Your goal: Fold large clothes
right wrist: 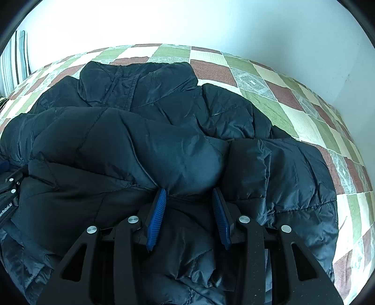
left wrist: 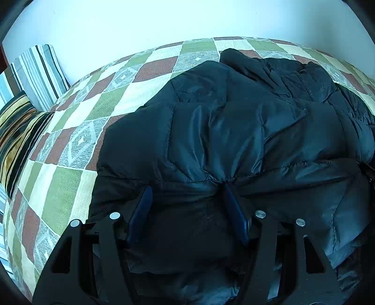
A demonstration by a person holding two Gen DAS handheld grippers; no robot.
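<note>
A large black puffer jacket point(left wrist: 234, 122) lies spread on a checked bedspread point(left wrist: 77, 145). It also fills the right wrist view point(right wrist: 145, 150), with its collar end toward the wall. My left gripper point(left wrist: 187, 187) stands open, its blue fingers point(left wrist: 140, 211) resting against the near edge of the jacket with fabric bulging between them. My right gripper point(right wrist: 189, 191) is open too, its blue fingers point(right wrist: 157, 218) on either side of a puffed fold at the jacket's near edge. The left gripper's body shows at the left edge of the right wrist view point(right wrist: 9, 187).
The bedspread point(right wrist: 304, 112) has green, brown and cream squares. Striped pillows point(left wrist: 35, 75) and a striped blanket point(left wrist: 18, 138) lie at the bed's left end. A white wall point(left wrist: 164, 21) runs behind the bed.
</note>
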